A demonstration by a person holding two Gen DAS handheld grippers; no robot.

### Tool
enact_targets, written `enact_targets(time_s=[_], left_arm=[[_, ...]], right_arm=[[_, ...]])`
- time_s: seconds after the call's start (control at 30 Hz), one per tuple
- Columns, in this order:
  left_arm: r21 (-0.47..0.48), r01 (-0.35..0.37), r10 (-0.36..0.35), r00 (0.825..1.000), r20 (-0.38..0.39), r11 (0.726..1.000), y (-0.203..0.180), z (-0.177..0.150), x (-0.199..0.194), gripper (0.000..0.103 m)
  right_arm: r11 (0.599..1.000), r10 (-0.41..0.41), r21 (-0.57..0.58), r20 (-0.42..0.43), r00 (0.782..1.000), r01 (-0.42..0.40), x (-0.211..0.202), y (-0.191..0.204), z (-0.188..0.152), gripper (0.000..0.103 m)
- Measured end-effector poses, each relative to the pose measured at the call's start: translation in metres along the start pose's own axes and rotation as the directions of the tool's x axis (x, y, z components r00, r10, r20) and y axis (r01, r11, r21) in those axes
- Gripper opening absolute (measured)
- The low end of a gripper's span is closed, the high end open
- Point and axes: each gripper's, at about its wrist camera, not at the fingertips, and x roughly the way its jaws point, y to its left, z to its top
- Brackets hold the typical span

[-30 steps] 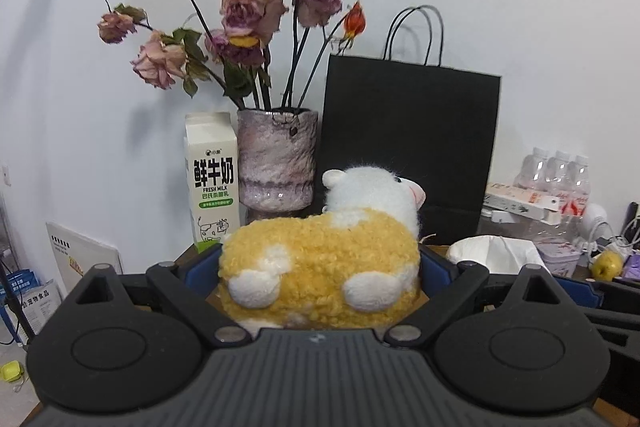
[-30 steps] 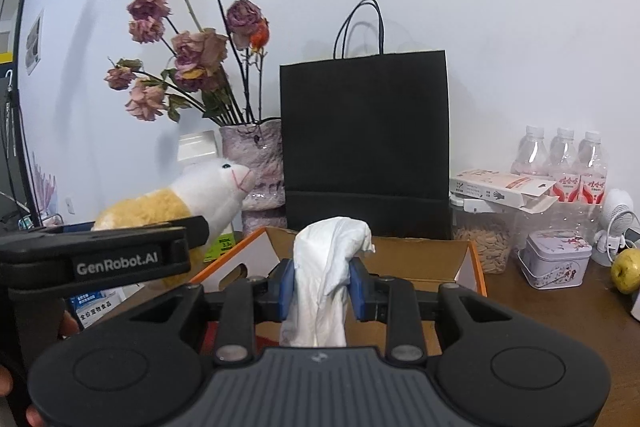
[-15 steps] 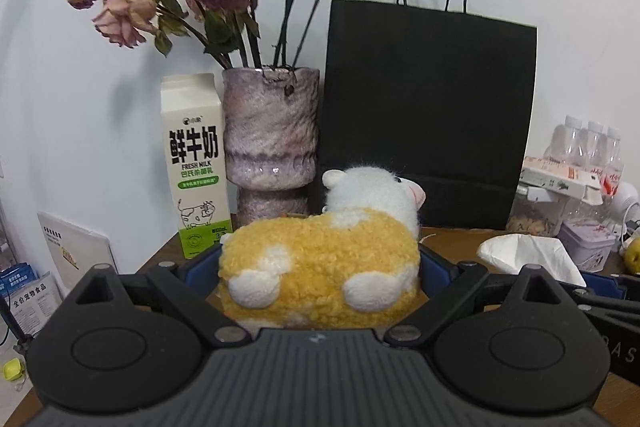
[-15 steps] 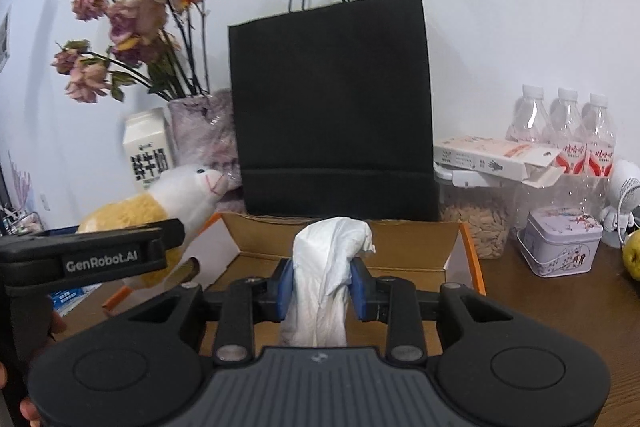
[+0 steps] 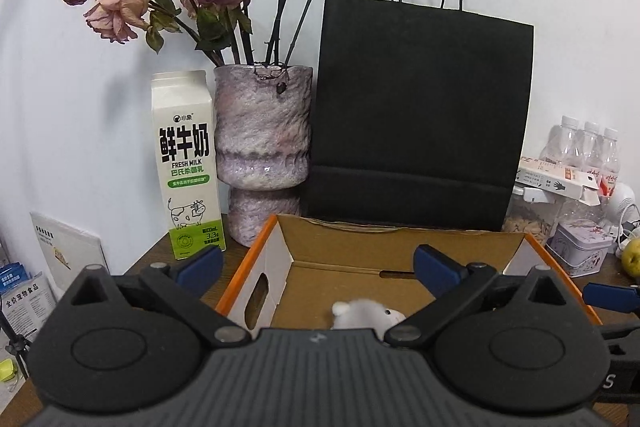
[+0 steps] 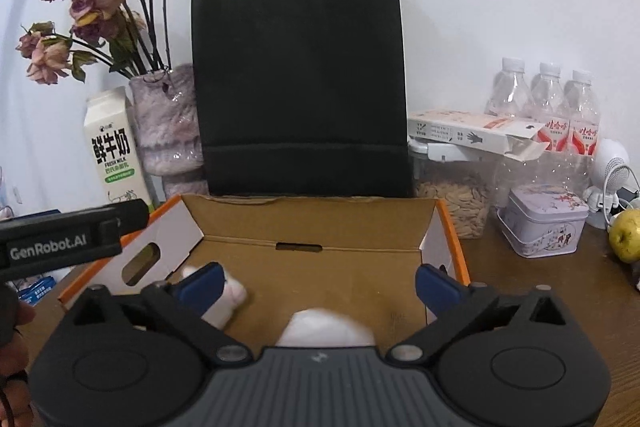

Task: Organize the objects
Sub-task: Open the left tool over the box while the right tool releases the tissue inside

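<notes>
White milk carton [image 5: 186, 163] printed "鲜牛奶 FRESH MILK" with "3.3g" near its base; black bar of the left claw [image 6: 60, 241] marked "GenRobot.AI".

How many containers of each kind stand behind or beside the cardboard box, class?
Water bottles: 3
Milk carton: 1
Vase: 1
Black paper bag: 1
Tin: 1
Clear jar of seeds: 1
Total: 8
</notes>
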Motion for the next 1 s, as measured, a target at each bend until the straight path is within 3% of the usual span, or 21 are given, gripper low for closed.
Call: enact_targets(time_s=[0.57,1.0], left_arm=[[-0.045,0.009,-0.010,1.000,-0.027,0.999,0.007,0.006,-0.017,0.103],[-0.065,0.023,-0.021,0.999,0.033,0.998,0.019,0.012,-0.062,0.103]], right_arm=[[0.999,0.004,-0.036,0.024,1.000,-0.003,-0.028,0.010,0.008,0.103],[0.999,0.002,-0.046,0.065,0.998,0.001,-0.068,0.016,0.008,0.103]])
